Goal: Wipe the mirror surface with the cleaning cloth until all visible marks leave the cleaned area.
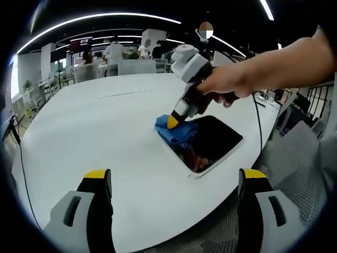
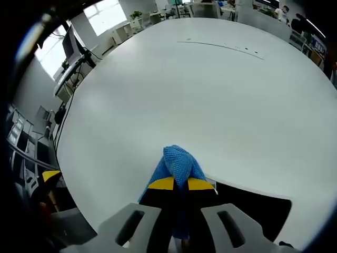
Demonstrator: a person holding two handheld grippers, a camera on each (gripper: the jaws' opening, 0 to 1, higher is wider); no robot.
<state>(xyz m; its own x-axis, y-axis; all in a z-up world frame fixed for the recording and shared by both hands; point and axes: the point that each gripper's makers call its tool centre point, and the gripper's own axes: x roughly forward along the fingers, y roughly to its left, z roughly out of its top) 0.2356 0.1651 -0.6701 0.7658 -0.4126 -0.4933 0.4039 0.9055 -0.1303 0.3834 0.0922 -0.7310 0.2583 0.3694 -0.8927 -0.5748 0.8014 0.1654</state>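
Item: blue cleaning cloth (image 2: 177,164), pinched in my right gripper (image 2: 179,184), lay on the mirror (image 1: 215,141) at centre right of the white bench (image 1: 105,126). My left gripper (image 1: 174,182) stood spread, holding nothing.

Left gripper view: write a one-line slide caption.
Right gripper presses the blue cloth on the mirror.
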